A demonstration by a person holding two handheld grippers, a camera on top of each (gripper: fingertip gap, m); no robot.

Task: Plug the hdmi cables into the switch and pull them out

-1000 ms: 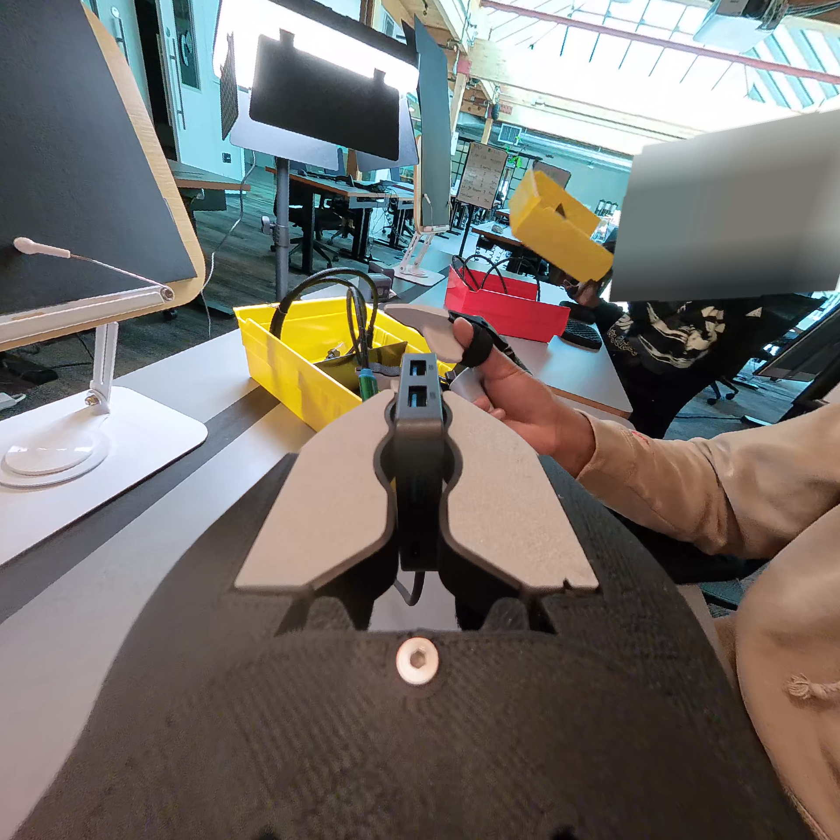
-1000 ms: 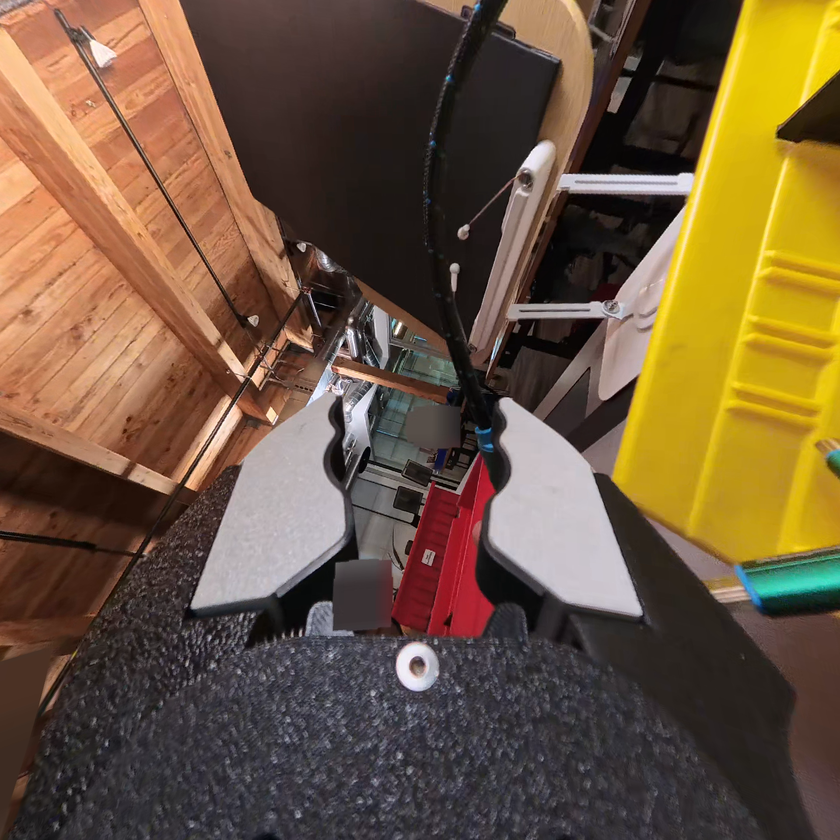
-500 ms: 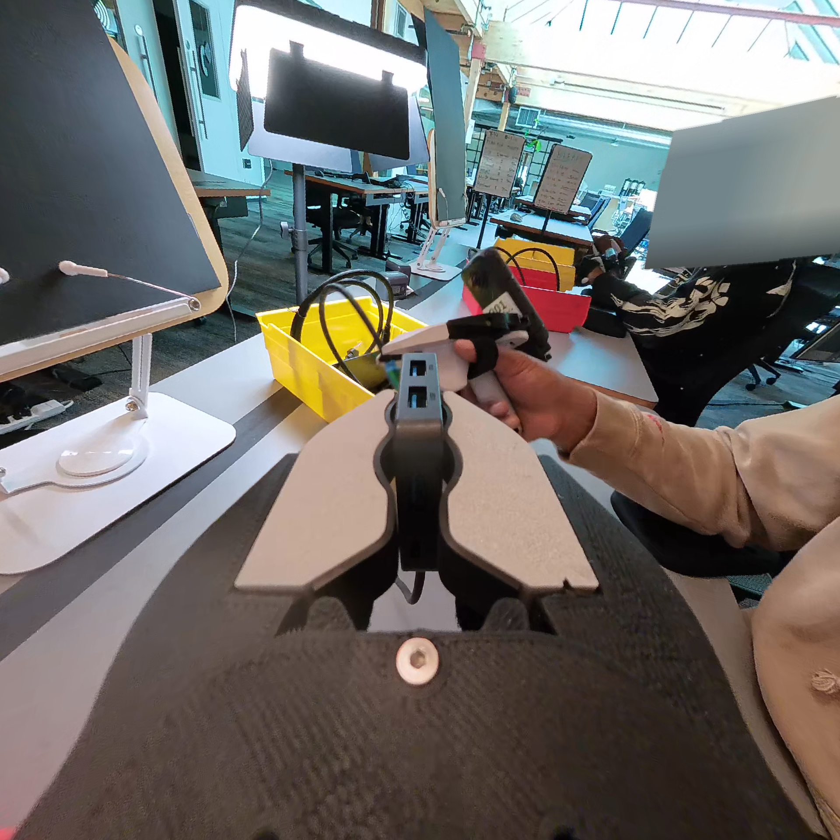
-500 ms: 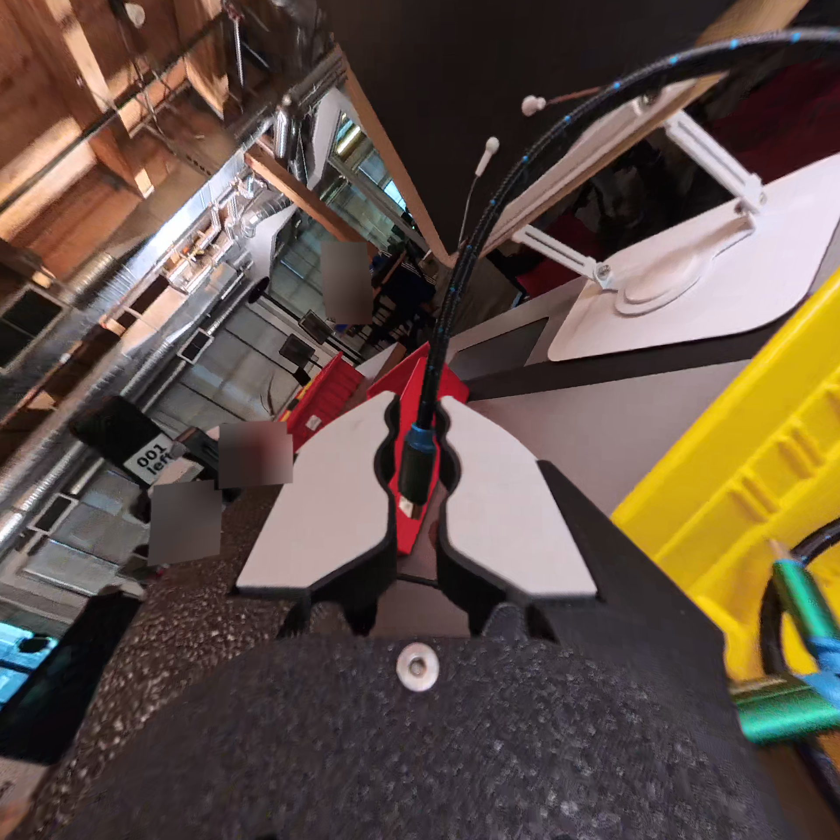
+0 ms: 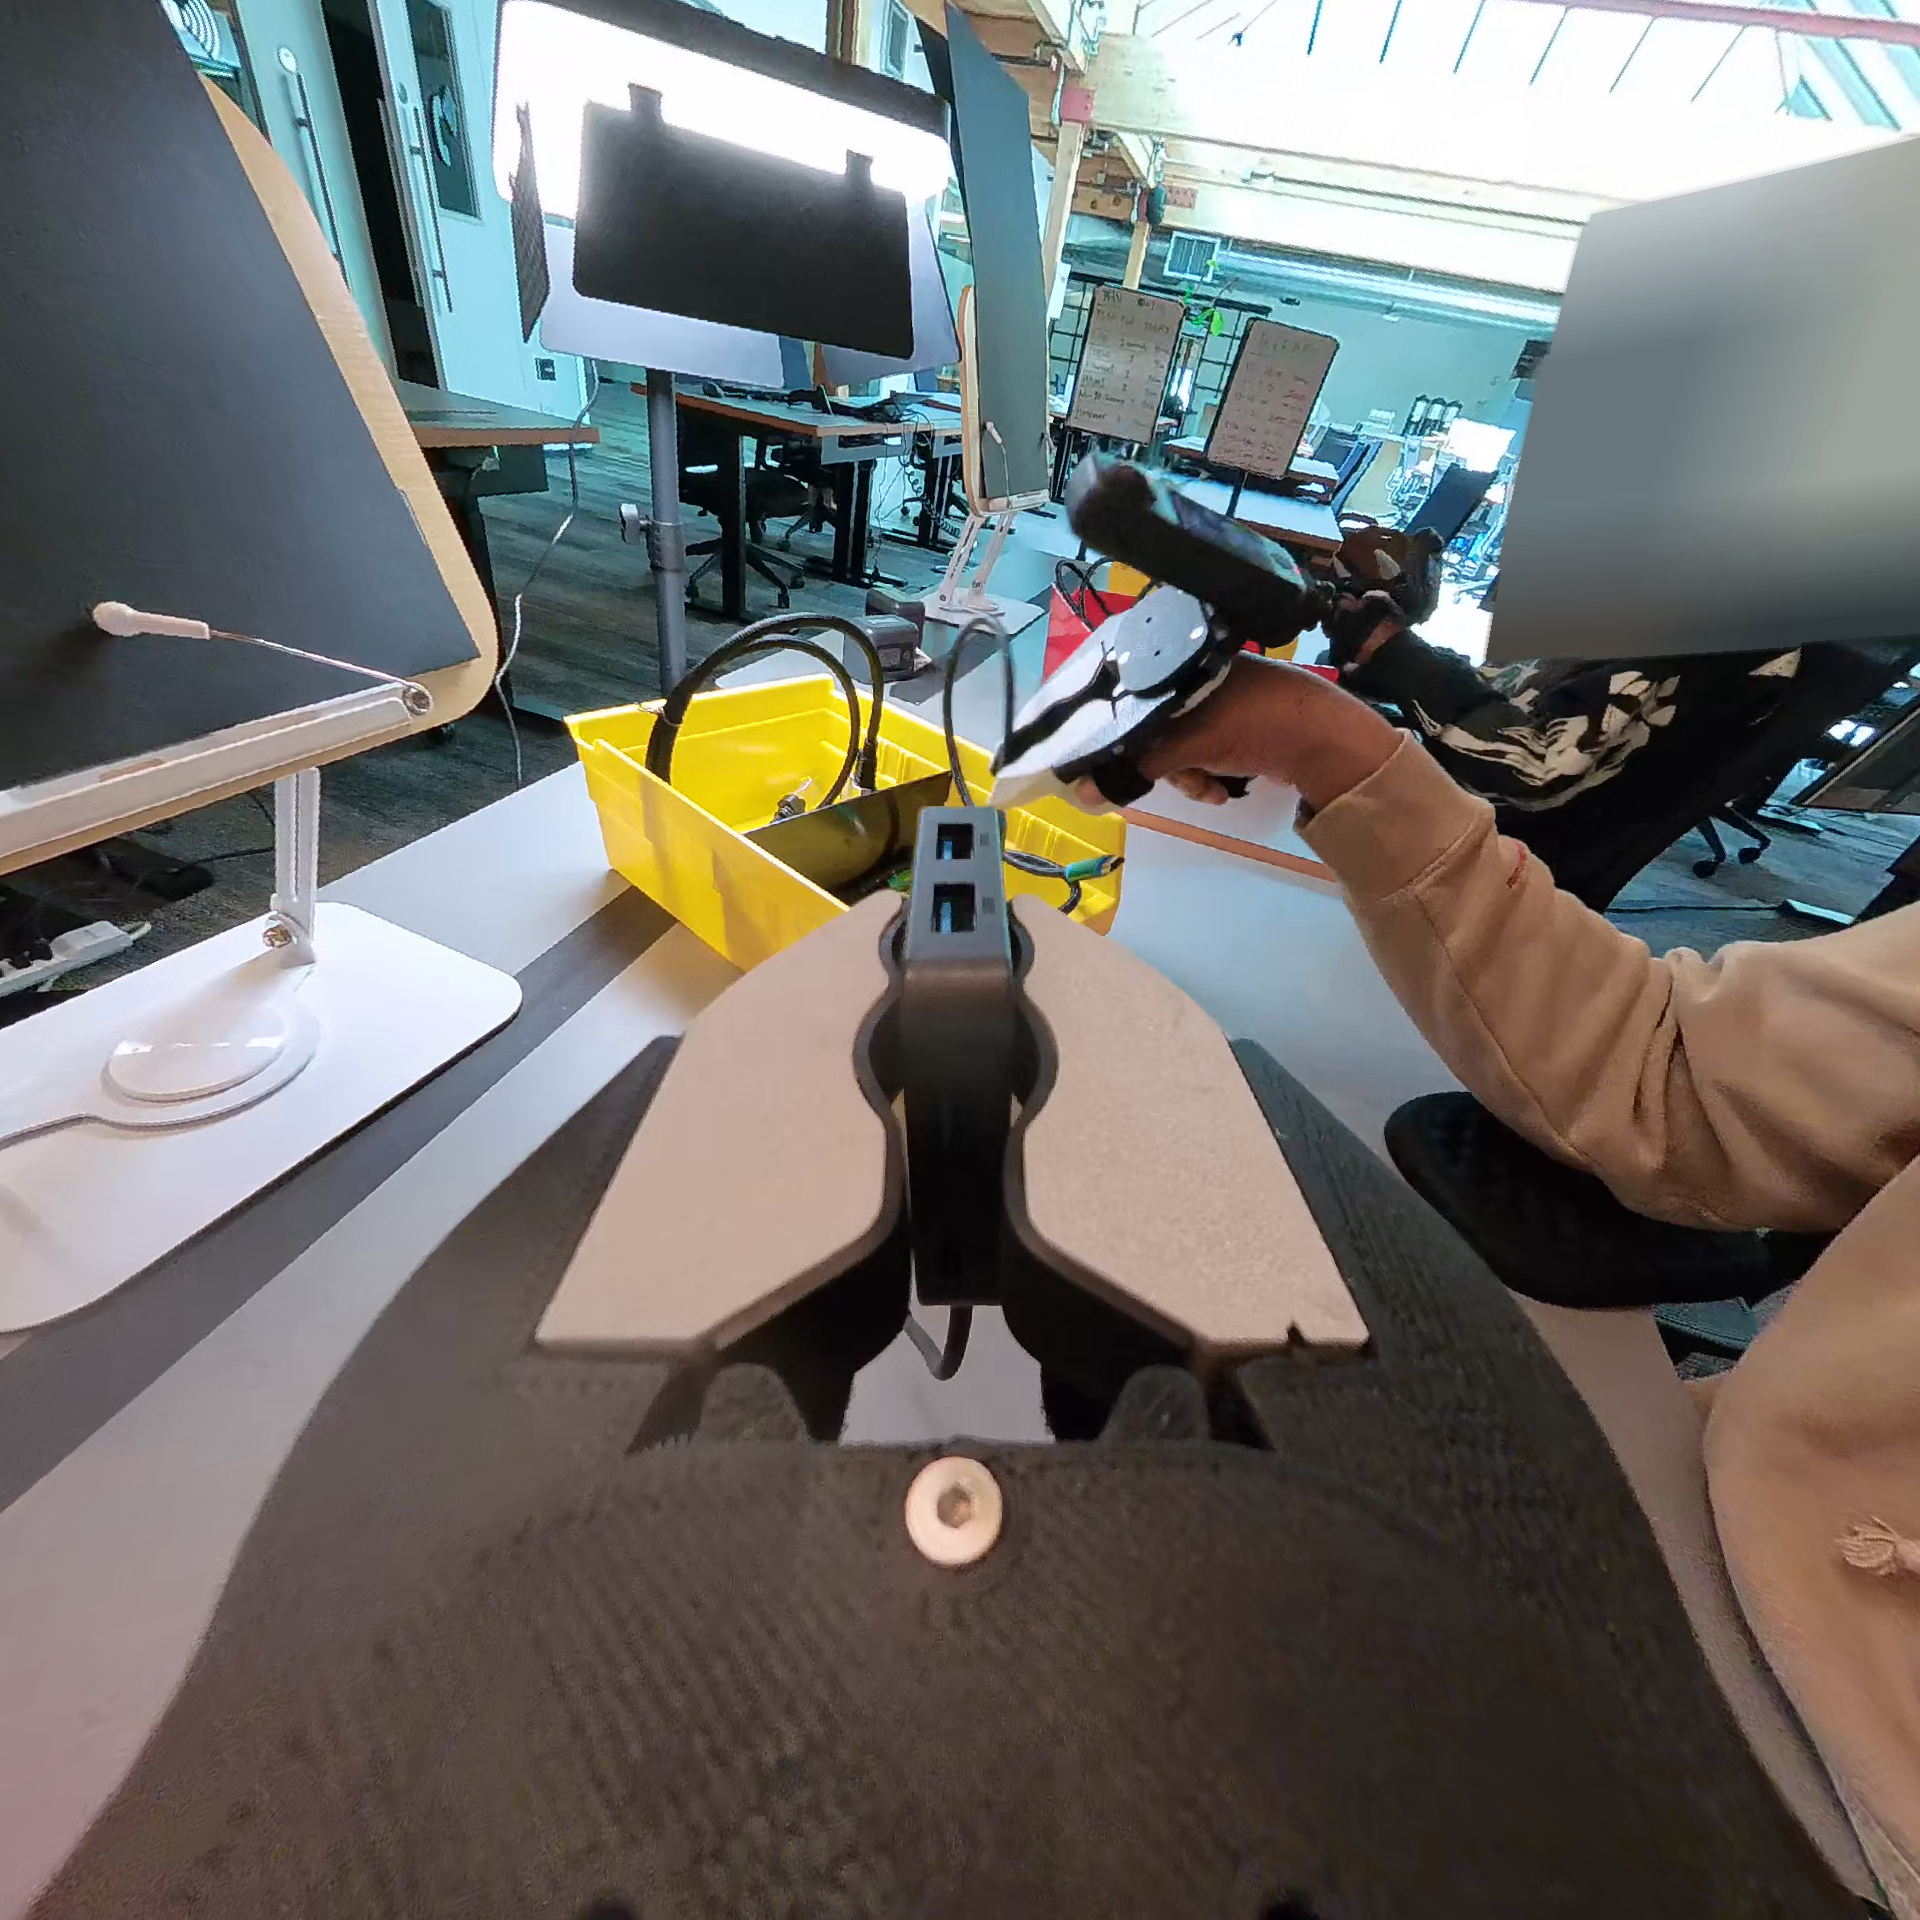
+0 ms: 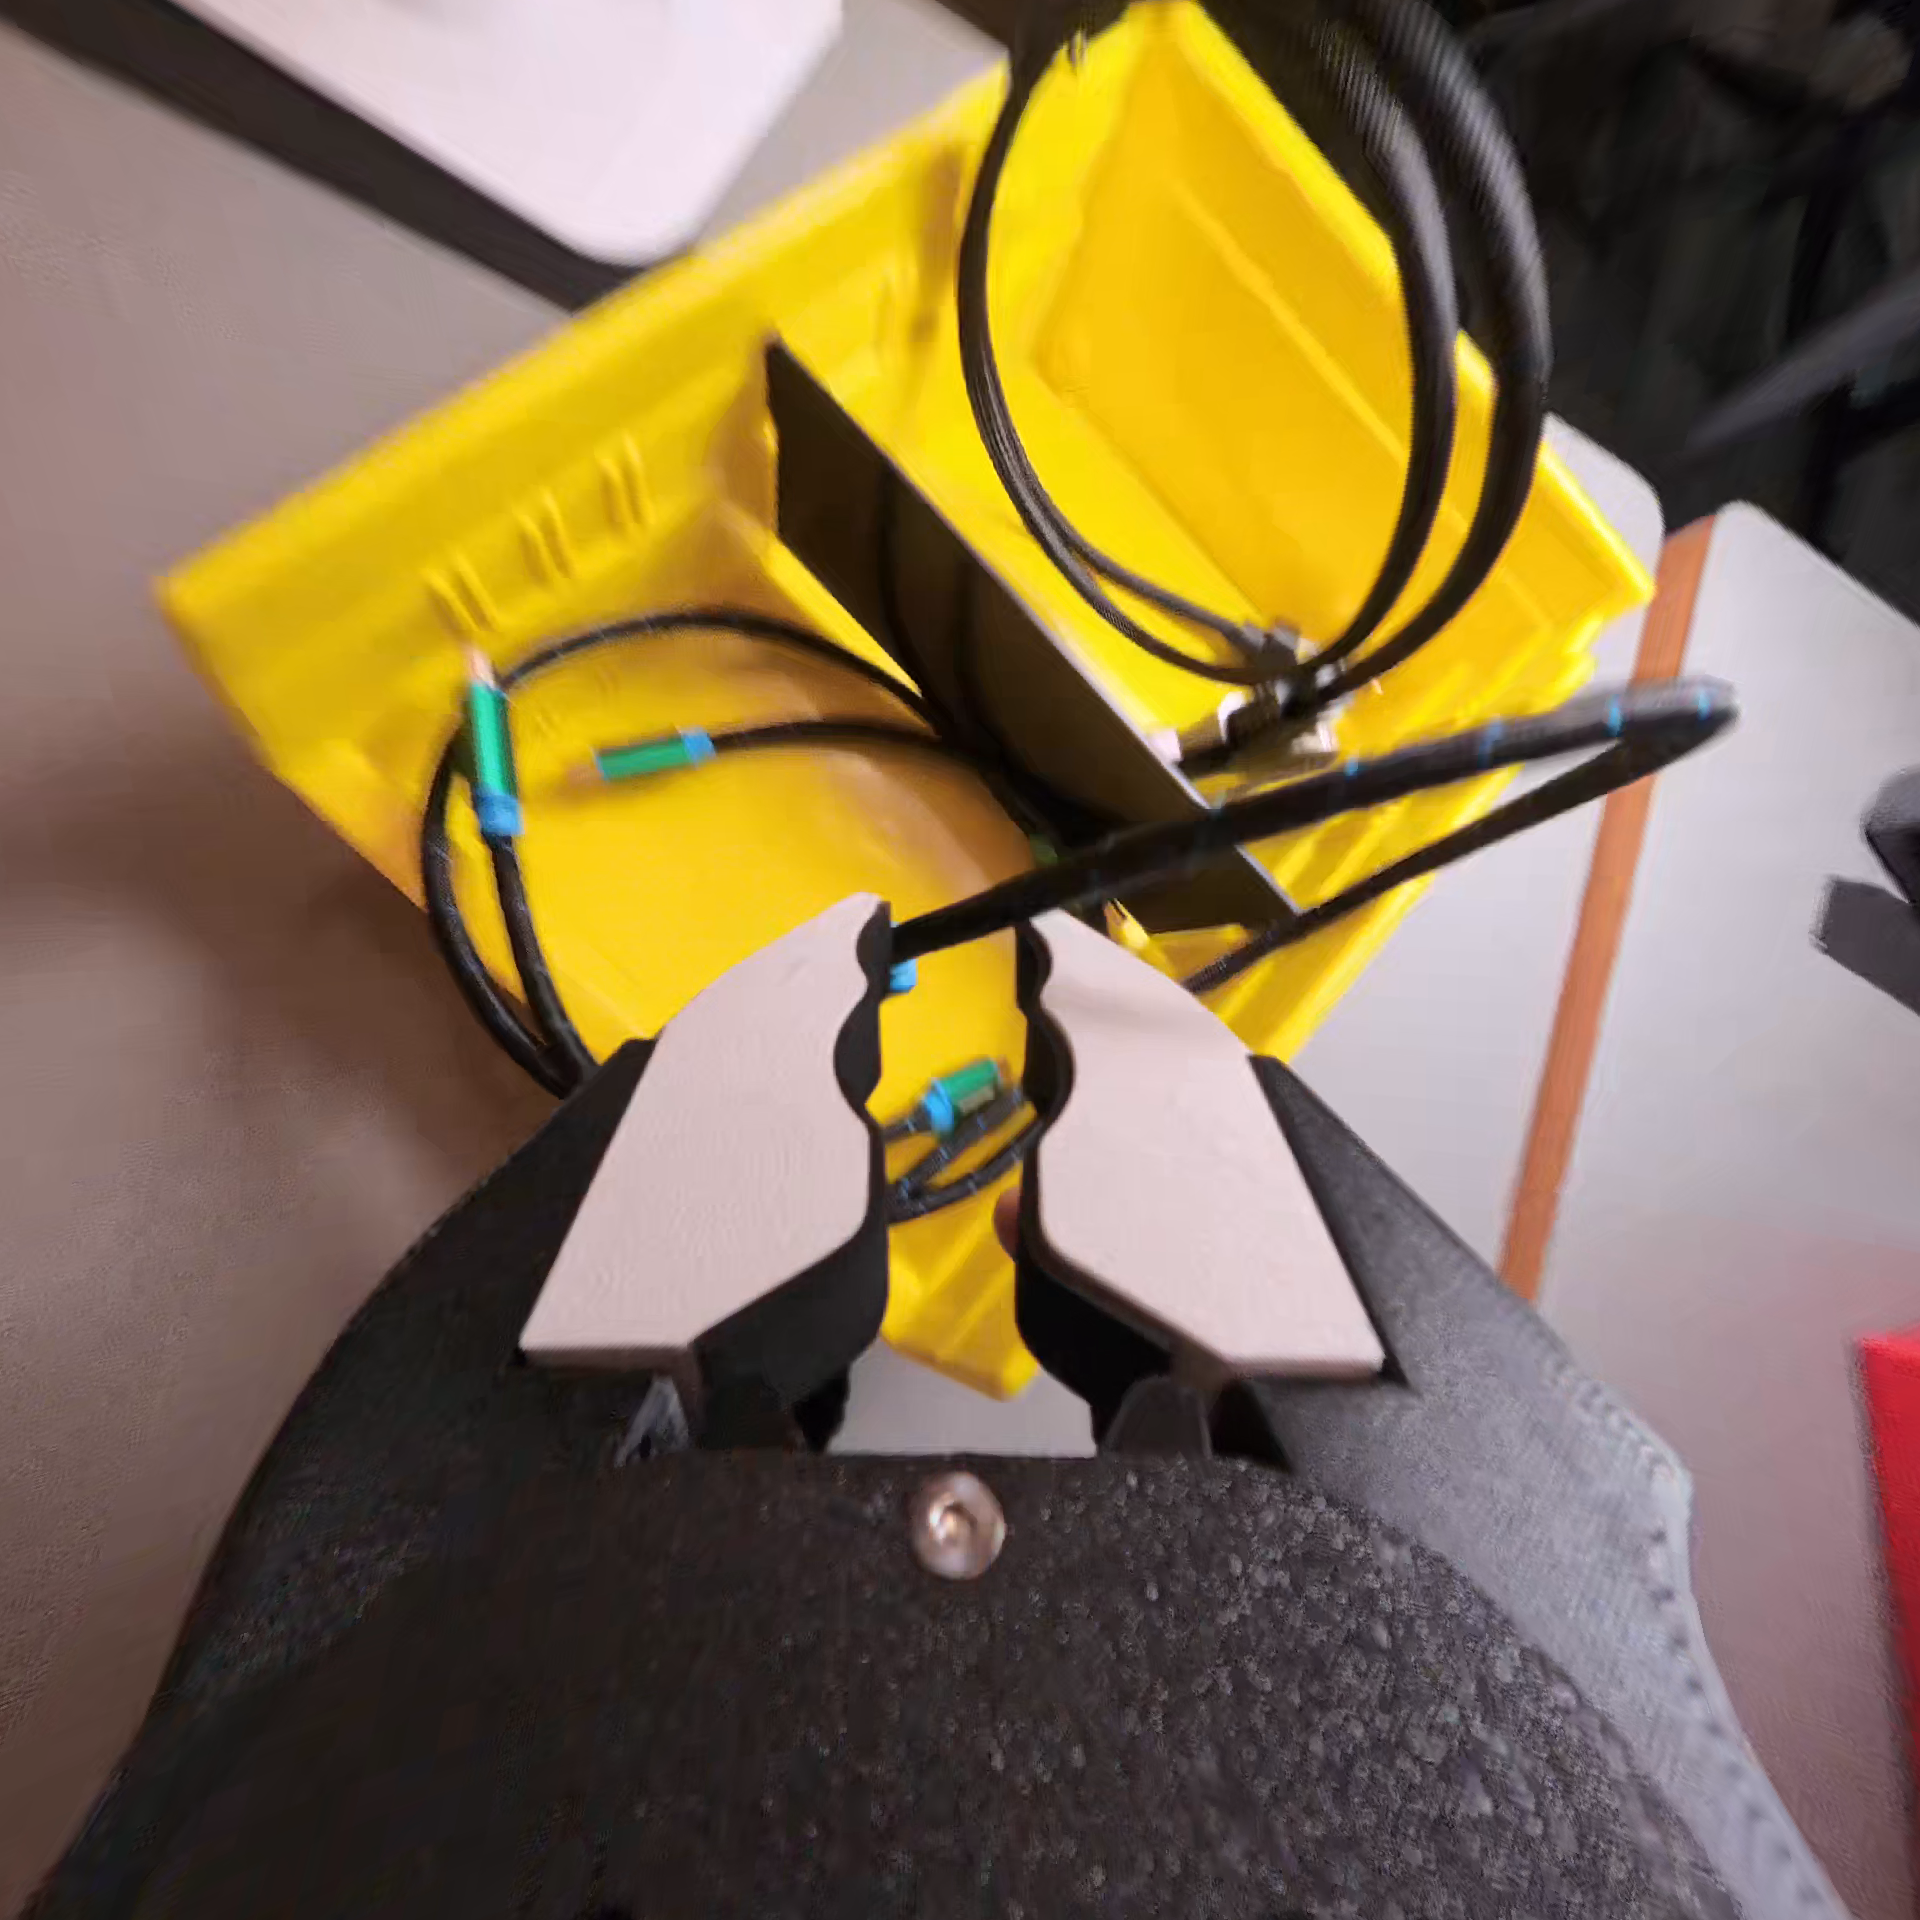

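My left gripper (image 5: 958, 914) is shut on the black hdmi switch (image 5: 954, 1060) and holds it above the table, its two empty ports facing forward. My right gripper (image 6: 956, 920) points down over the yellow bin (image 6: 582, 499). Its fingers stand apart, and bin shows through the whole gap. A black braided cable with blue marks (image 6: 1299, 800) leaves the left fingertip and runs right; its plug is hidden. Green-plugged cables (image 6: 488, 727) lie in the near compartment. In the left wrist view the right gripper (image 5: 1013, 774) hovers just beyond the switch, over the bin (image 5: 727, 790).
A black divider (image 6: 935, 582) splits the bin; a coiled black cable (image 6: 1434, 312) fills the far compartment. A white stand base (image 5: 260, 1039) carrying a black board sits left. A red bin (image 6: 1891, 1455) is at the right. A beige sleeve (image 5: 1558, 987) reaches in. Across from one pair of fingers to the other is roughly 35 cm.
The right gripper has swung down to point into the yellow bin. Its fingers have parted from the plug they gripped half a second ago. The left gripper still holds the switch.
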